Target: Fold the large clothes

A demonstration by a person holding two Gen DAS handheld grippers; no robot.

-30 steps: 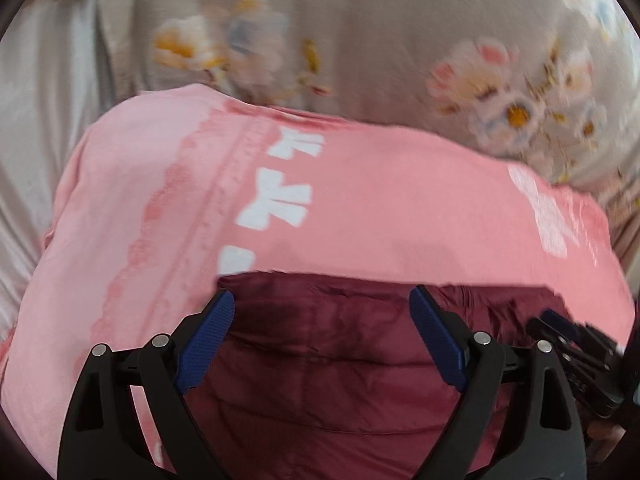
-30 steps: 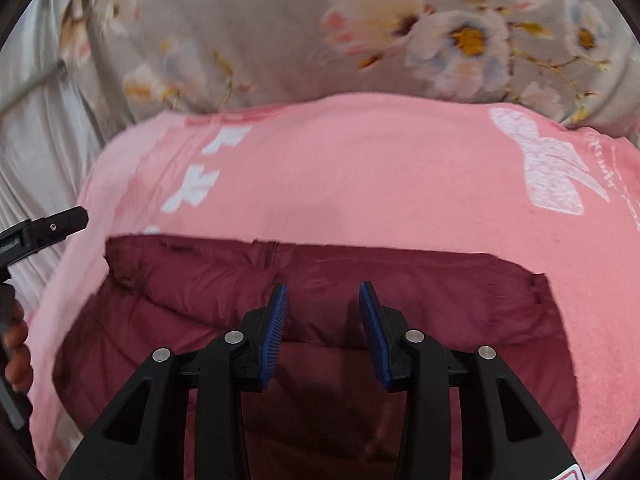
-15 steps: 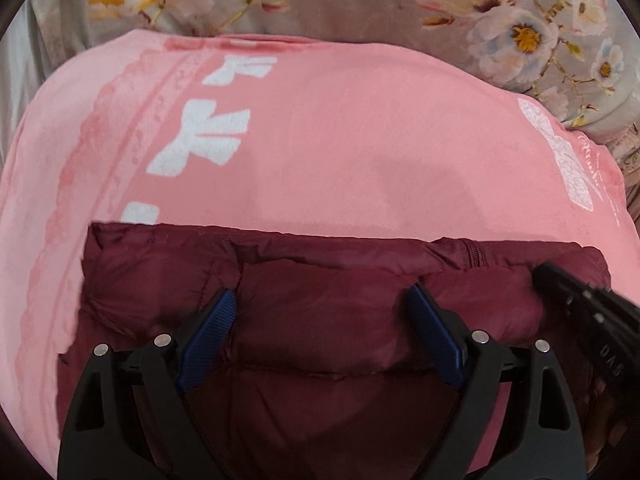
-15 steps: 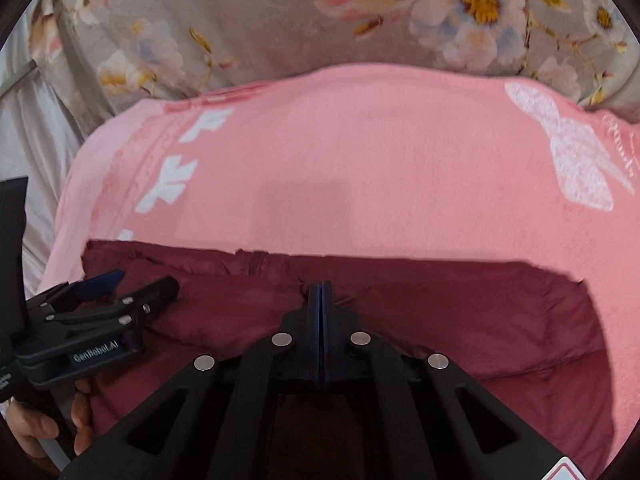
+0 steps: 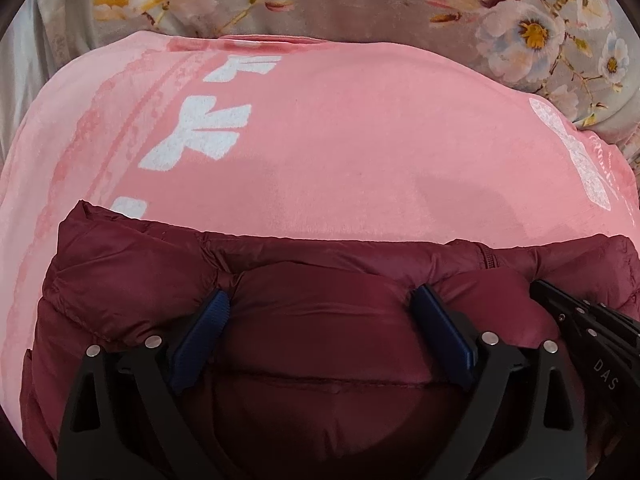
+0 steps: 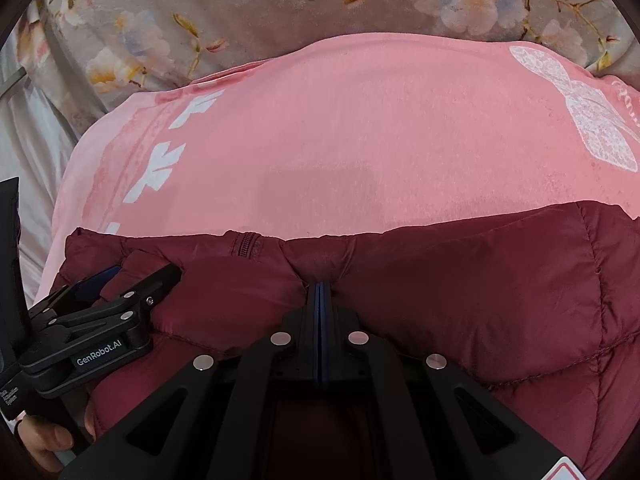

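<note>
**Both grippers down on the jacket**

My left gripper [image 5: 320,312] stands wide, its jaws having just been opening. A puffed fold of the maroon jacket [image 5: 132,280] bulges up between the blue pads [image 5: 202,332], which sit against the bulge at either side; I cannot tell whether they press it. The jacket fills the 6 o'clock half of both views and lies on a pink blanket [image 5: 340,140] with white bows, which spreads from 9 to 3 o'clock above it. A floral cover [image 5: 360,4] runs along 12 o'clock.

In the right wrist view, the left gripper shows at 8 o'clock, a hand [image 6: 48,440] below it. A zipper [image 6: 246,246] shows at the jacket's far edge, about 11 o'clock from my right gripper [image 6: 322,288]. That gripper is closed tight, pinching a small pucker of jacket fabric at its tips.
</note>
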